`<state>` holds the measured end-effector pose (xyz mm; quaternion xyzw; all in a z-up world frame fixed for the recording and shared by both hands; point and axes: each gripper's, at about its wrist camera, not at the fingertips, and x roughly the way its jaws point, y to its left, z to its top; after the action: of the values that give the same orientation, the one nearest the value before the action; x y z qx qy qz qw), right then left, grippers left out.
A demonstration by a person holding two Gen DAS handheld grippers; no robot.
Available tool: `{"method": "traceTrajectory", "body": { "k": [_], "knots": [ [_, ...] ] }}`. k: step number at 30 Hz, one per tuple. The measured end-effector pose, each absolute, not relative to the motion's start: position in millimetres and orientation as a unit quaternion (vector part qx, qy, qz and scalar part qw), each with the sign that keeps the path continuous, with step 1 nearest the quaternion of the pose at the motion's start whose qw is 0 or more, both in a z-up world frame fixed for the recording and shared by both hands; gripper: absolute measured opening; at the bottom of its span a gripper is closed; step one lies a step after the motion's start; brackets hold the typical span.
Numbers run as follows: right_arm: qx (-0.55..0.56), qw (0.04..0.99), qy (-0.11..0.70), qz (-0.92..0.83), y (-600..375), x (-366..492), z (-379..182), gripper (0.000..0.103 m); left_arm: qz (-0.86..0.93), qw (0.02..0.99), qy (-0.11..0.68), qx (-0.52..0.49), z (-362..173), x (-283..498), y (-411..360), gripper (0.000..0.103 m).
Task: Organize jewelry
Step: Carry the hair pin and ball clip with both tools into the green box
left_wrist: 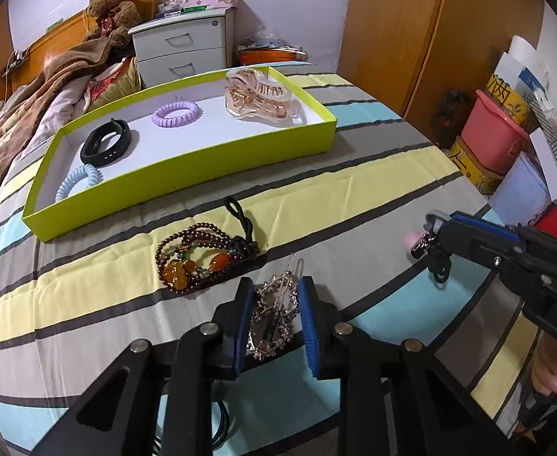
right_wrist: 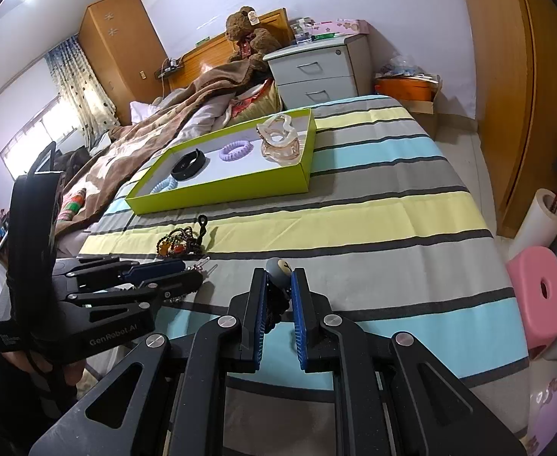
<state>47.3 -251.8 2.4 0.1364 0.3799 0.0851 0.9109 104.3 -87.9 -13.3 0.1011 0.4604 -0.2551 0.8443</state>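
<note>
You are closing your left gripper [left_wrist: 272, 300] around a rhinestone hair clip [left_wrist: 274, 313]: the blue pads [left_wrist: 242, 323] are sitting on either side of it with only a narrow gap left, though whether they are already pressing on it cannot be told. The clip is lying flat on the striped bedspread [left_wrist: 373, 174], so you are coming in low along the cloth to get a pad on each long edge.

Just ahead and to the left of that gripper, a heap of brown bead bracelets [left_wrist: 194, 262] with orange stones is resting on the yellow stripe, and a black hair tie [left_wrist: 240, 216] is lying just beyond it. Farther ahead, the green tray [left_wrist: 187, 186] is already holding a black wristband [left_wrist: 105, 142], a lilac coil tie [left_wrist: 175, 113], a pale blue coil tie [left_wrist: 77, 180] and a clear pink claw clip [left_wrist: 257, 93], spaced apart, likely so each piece stays separate.

Your right gripper [right_wrist: 278, 285] is nearly closed on a small charm hair tie [right_wrist: 278, 271], pinching it near the fingertips so the black elastic is dangling free below. Both loose pieces are still well short of the tray; the bracelets and the black tie appear to be what remains after these two.
</note>
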Motion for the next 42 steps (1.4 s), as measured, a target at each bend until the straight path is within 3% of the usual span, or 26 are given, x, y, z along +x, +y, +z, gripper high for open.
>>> {"method": "traceTrajectory", "body": {
  "k": [42],
  "knots": [
    [0.104, 0.926, 0.350, 0.094, -235, 50, 36, 0.013, -0.228, 0.878, 0.417, 0.058, 25, 100, -64, 0.024]
  ]
}}
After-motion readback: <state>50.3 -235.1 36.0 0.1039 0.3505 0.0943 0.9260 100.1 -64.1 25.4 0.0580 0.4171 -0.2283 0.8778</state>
